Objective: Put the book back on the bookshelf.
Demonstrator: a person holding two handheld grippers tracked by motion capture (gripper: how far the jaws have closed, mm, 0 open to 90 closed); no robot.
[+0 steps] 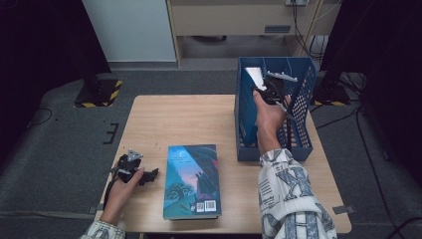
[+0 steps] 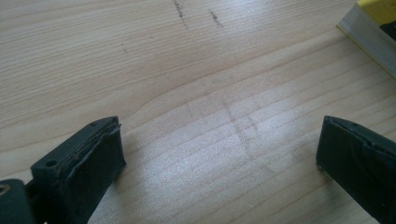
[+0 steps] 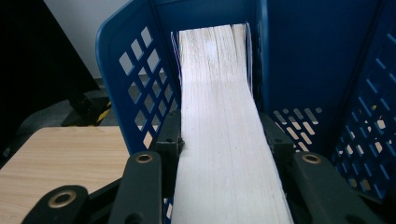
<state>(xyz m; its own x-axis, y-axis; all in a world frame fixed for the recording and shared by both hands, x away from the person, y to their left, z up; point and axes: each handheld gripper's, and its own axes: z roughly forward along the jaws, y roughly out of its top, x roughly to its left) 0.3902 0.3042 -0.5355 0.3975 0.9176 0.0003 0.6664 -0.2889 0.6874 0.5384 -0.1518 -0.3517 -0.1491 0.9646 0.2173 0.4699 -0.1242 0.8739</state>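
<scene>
Shelving is underway: right tool (image 3: pixel 219 154) clenched on a book (image 3: pixel 222 116), lowering it into the blue rack (image 1: pixel 244 119) at the desk's right edge. Next, release it gently. Left tool (image 2: pixel 219 154) idles, spread wide.

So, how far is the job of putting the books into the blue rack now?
Nothing is finished yet. In hand: the right hand-held gripper is shut on a book, page edges up, and holds it inside the blue rack, against its left wall. Left to do: release that book, then file the second book, which lies flat on the table. The left hand-held gripper is open beside it, over bare wood.
</scene>
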